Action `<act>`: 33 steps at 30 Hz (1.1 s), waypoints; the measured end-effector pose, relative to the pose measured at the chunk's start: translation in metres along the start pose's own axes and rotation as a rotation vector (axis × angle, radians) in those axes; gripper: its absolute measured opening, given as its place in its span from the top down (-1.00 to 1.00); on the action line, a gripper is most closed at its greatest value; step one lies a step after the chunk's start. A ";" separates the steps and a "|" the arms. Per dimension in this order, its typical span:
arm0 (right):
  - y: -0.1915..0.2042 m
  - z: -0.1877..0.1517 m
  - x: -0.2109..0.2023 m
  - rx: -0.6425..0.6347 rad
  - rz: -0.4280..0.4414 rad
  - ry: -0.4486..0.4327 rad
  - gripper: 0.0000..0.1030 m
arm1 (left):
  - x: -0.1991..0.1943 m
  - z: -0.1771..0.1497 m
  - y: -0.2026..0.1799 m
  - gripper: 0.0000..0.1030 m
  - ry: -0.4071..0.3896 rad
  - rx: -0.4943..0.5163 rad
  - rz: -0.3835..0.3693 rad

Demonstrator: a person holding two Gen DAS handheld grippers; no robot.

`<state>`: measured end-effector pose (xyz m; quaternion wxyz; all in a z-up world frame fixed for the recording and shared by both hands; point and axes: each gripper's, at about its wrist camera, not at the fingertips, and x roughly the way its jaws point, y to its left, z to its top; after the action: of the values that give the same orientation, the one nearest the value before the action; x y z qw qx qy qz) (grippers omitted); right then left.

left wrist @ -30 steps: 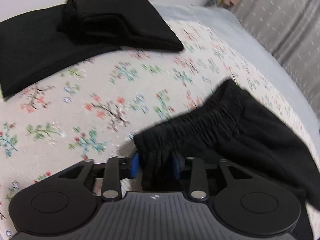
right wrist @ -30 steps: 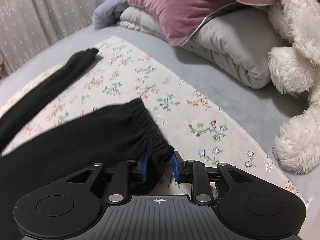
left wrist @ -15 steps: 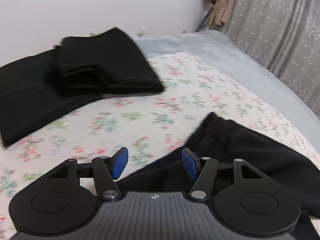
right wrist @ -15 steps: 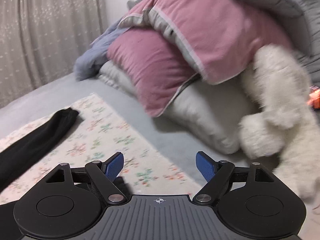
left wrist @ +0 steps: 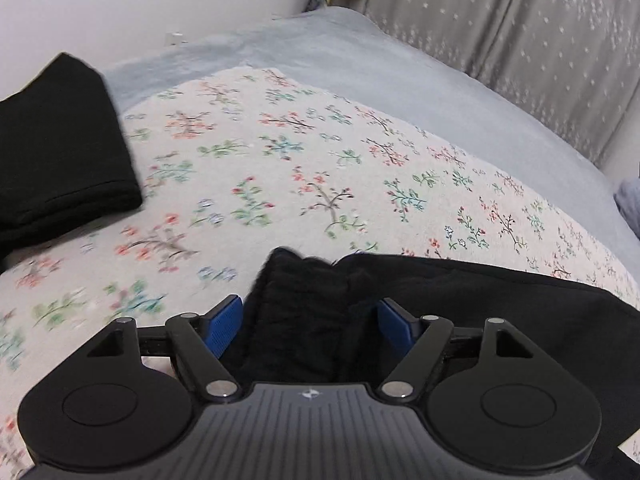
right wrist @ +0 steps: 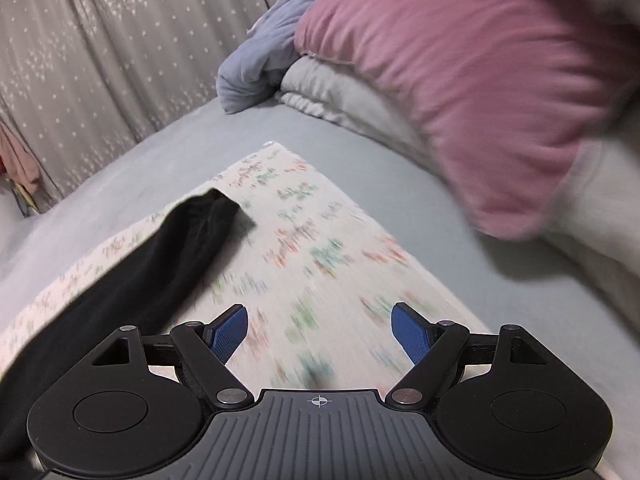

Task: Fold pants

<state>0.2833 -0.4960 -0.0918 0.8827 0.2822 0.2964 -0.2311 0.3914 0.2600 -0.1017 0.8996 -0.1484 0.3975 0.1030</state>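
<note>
Black pants lie on the floral sheet of a bed. In the left wrist view a bunched end of them sits between the blue pads of my left gripper. Its jaws are opening and the pads do not press the cloth. In the right wrist view one black pant leg stretches away at the left, ending near the sheet's far corner. My right gripper hangs open over the floral sheet, right of that leg, with nothing between its fingers.
A stack of folded black garments lies at the left on the sheet. A pink pillow, grey bedding and a blue cloth pile up at the far right. Grey mattress cover and a curtain border the sheet.
Both grippers let go of the elastic waistband and their jaws spread wide. Both hands moved sideways. The folded stack slid to the left edge; the right view swung back over the sheet.
</note>
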 end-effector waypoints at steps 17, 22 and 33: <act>0.086 0.046 0.141 -0.062 0.022 -0.004 0.69 | 0.029 0.015 -0.035 0.57 -0.118 0.162 0.168; 0.074 0.055 0.072 -0.159 0.026 -0.110 0.74 | 0.014 0.031 -0.021 0.59 -0.176 0.123 0.205; 0.014 -0.002 0.053 -0.227 -0.092 -0.007 0.62 | 0.026 0.015 -0.032 -0.47 -0.078 0.242 0.209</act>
<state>0.3285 -0.4972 -0.1224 0.8986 0.1658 0.3299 -0.2371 0.4290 0.2373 -0.1057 0.9101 0.0072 0.3850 0.1531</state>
